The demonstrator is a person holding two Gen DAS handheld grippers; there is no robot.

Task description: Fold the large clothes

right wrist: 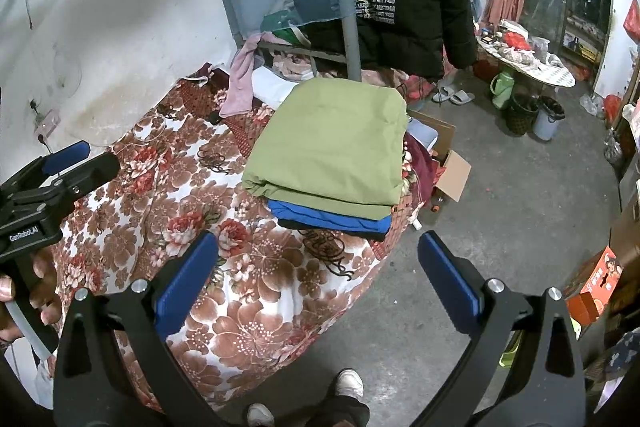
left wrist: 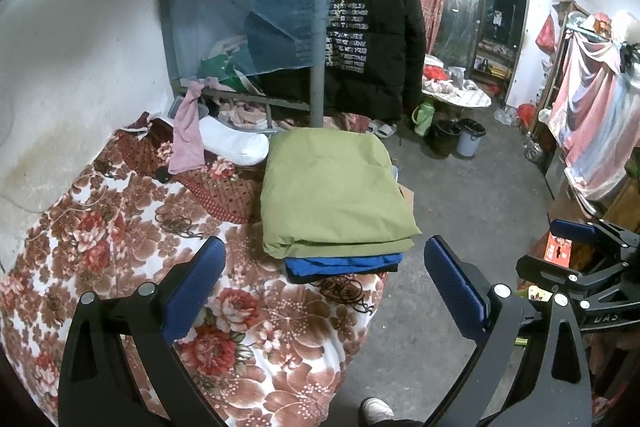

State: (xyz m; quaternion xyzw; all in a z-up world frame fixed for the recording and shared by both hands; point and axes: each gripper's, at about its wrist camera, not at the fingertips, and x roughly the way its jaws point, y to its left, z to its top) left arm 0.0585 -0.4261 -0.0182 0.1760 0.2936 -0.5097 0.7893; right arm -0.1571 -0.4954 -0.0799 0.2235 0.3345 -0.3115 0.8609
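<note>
A folded green garment (left wrist: 332, 191) lies on top of a folded blue garment (left wrist: 344, 265) and a dark one, stacked at the edge of a bed with a floral blanket (left wrist: 120, 247). The stack also shows in the right wrist view, green (right wrist: 332, 151) over blue (right wrist: 332, 217). My left gripper (left wrist: 324, 287) is open and empty, held back from the stack's near edge. My right gripper (right wrist: 318, 279) is open and empty, also short of the stack. The right gripper shows at the right edge of the left wrist view (left wrist: 580, 259), and the left gripper at the left edge of the right wrist view (right wrist: 60, 171).
A black puffer jacket (left wrist: 372, 43) hangs on a grey pole (left wrist: 318, 27) behind the stack. A pink cloth (left wrist: 186, 131) and white item (left wrist: 236, 145) lie at the bed's head. Concrete floor (left wrist: 472, 195) to the right holds bins (left wrist: 456, 137), a low table (left wrist: 460, 95) and a cardboard box (right wrist: 452, 171).
</note>
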